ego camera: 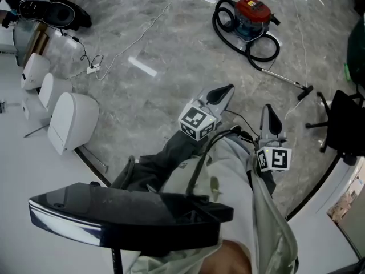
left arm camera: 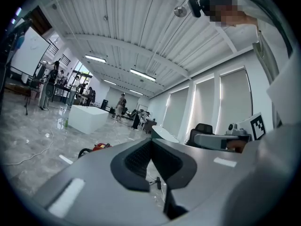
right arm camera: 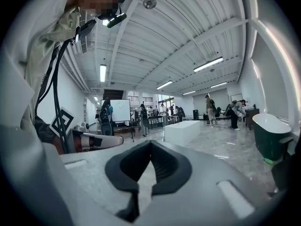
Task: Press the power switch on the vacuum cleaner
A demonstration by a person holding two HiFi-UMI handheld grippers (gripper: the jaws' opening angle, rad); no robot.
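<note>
A red and blue canister vacuum cleaner [ego camera: 251, 13] stands on the grey marble floor far ahead, its black hose [ego camera: 259, 50] looped round it and its wand [ego camera: 285, 79] lying to the right. It also shows small and low in the left gripper view as the vacuum cleaner [left arm camera: 96, 148]. My left gripper [ego camera: 225, 90] and right gripper [ego camera: 268, 110] are held close to my body, well short of the vacuum and pointing toward it. The left gripper [left arm camera: 151, 140] is shut with nothing in it, and so is the right gripper [right arm camera: 150, 142].
White rounded chairs [ego camera: 71, 121] stand at the left and a black office chair [ego camera: 342, 119] at the right. A thin white cable [ego camera: 137, 36] runs across the floor. A white block [left arm camera: 87, 118] and several people are far off; a dark green tub [right arm camera: 270, 135] is at the right.
</note>
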